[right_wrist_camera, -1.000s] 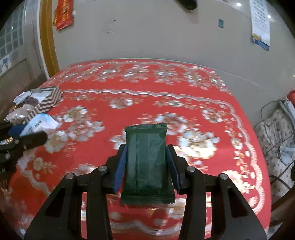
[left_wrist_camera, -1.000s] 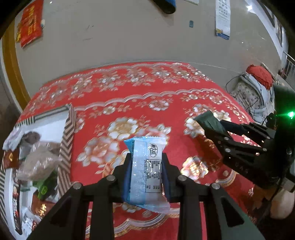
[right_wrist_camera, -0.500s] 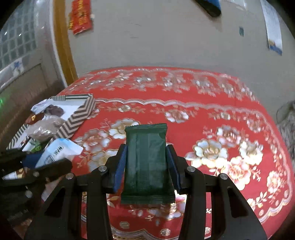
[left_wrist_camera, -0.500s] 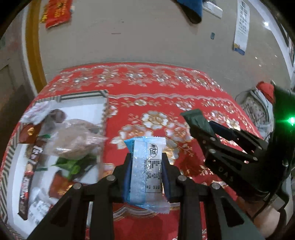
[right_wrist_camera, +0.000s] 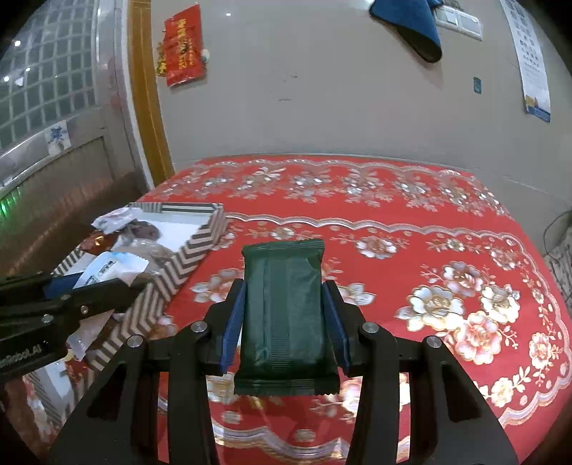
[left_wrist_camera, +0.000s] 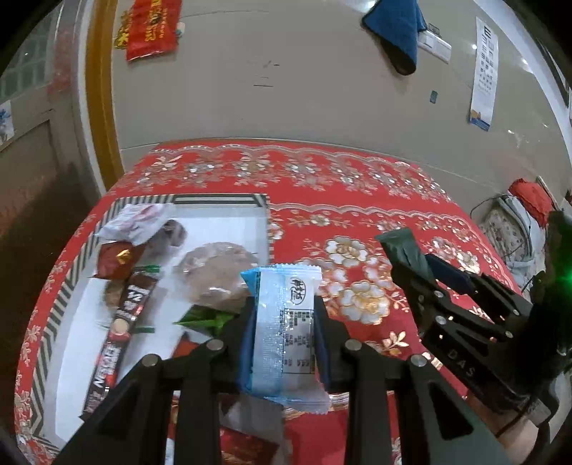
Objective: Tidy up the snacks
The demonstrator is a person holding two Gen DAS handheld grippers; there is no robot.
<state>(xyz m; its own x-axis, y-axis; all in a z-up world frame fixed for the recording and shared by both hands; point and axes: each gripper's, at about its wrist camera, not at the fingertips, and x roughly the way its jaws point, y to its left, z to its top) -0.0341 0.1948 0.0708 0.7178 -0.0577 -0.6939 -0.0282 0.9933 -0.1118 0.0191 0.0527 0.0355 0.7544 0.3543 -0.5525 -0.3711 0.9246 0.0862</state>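
Observation:
My left gripper is shut on a light blue snack packet and holds it above the right edge of the striped tray. The tray holds several snacks: a brown stick packet, a red wrapped sweet, a clear bag of brown cake, a white packet. My right gripper is shut on a dark green snack packet above the red cloth, to the right of the tray. It also shows in the left wrist view.
The table is covered by a red flowered cloth. A wall stands behind it with a blue towel and a red hanging. A door frame is at the left. Cables and cloth lie on the floor to the right.
Both grippers have moved left with their packets. The tray now lies under and left of the left gripper, and closer to the right gripper.

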